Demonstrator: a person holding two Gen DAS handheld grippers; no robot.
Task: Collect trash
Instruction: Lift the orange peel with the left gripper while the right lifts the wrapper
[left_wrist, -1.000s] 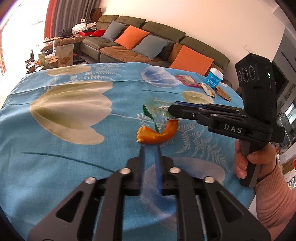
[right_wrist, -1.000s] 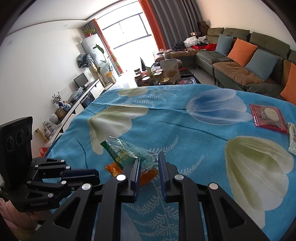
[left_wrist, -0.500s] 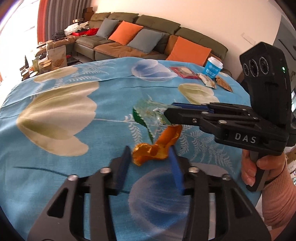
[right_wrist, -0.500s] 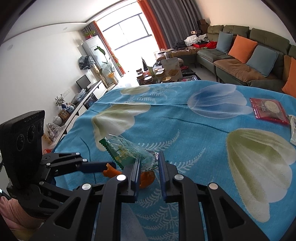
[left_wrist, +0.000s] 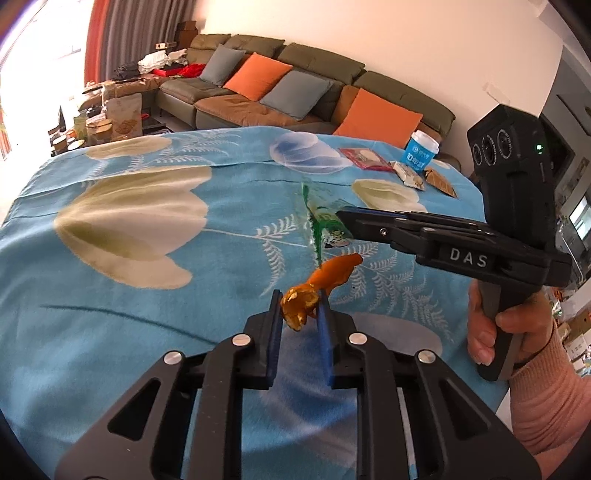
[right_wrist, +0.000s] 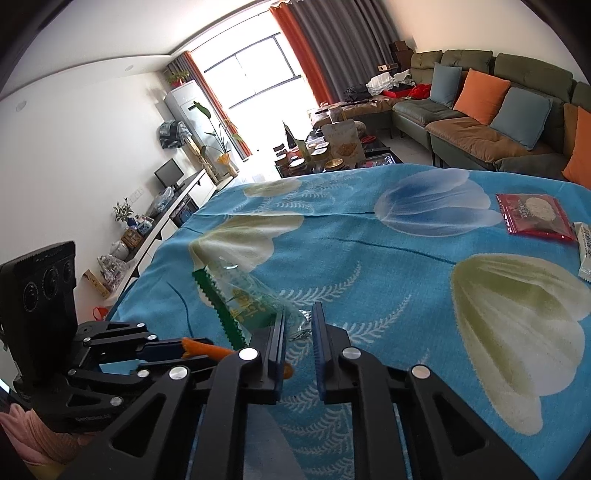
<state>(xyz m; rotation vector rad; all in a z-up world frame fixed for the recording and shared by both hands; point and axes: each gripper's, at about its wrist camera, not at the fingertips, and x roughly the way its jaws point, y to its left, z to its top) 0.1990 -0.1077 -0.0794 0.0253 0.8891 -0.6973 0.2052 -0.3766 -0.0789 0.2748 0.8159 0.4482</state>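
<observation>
Left gripper (left_wrist: 298, 314) fingers squeeze orange peel (left_wrist: 317, 286), lifted off blue cloth (left_wrist: 147, 280). Right gripper (right_wrist: 298, 323) fingers pinch clear green wrapper (right_wrist: 240, 295), also off cloth.

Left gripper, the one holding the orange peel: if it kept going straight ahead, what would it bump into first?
Probably the clear green-edged wrapper held by the right gripper, just beyond the orange peel in the left gripper. Depth is unclear.
</observation>
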